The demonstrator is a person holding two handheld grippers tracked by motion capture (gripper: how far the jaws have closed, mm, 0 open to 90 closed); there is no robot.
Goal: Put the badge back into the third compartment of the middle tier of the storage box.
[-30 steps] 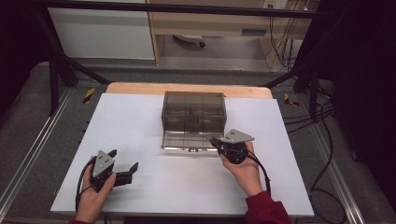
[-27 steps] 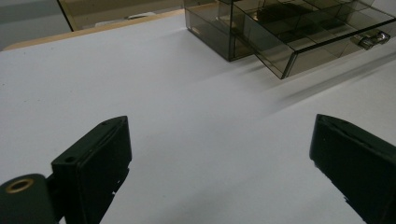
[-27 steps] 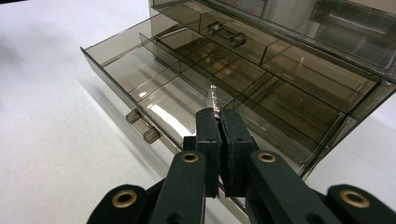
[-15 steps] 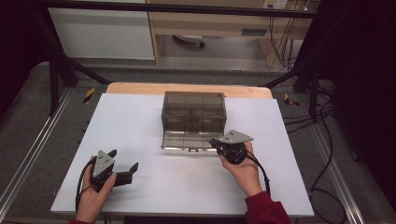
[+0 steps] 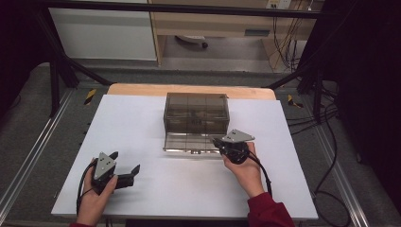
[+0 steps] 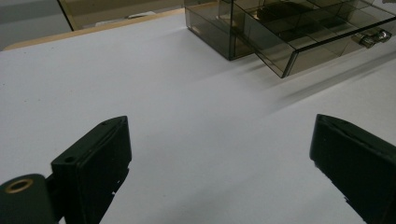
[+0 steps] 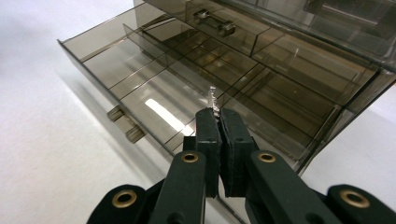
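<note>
Your right hand (image 5: 242, 163) rests on the white table top (image 5: 142, 127) just in front of the smoked, see-through plastic drawer cabinet (image 5: 196, 112). The wrist is angled inward, so the right gripper (image 5: 218, 142) points at the near right corner of the pulled-out bottom drawer (image 5: 189, 142). In the right gripper view its jaws stand pressed almost together, pinching a small, thin, silvery metal piece (image 7: 211, 99) whose tip rises above the pads. What the piece is cannot be told at this size. It hangs above the front right compartment of the open drawer (image 7: 154, 93), just inside the front wall. Whether it touches the drawer cannot be told.

Your left hand (image 5: 94, 189) lies at the near left of the table, well apart from the cabinet, with the forearm coming in from the bottom edge. The left gripper (image 5: 125, 163) is held level and low over the bare surface, pointing toward the cabinet. Its jaws are spread wide, with nothing between them but table top in the left gripper view.

The cabinet stands at the middle of the table toward the far side. Its bottom drawer is drawn out toward you, and the divided compartments (image 7: 219, 70) are in plain sight. A small handle (image 7: 126, 126) shows on the drawer front.
</note>
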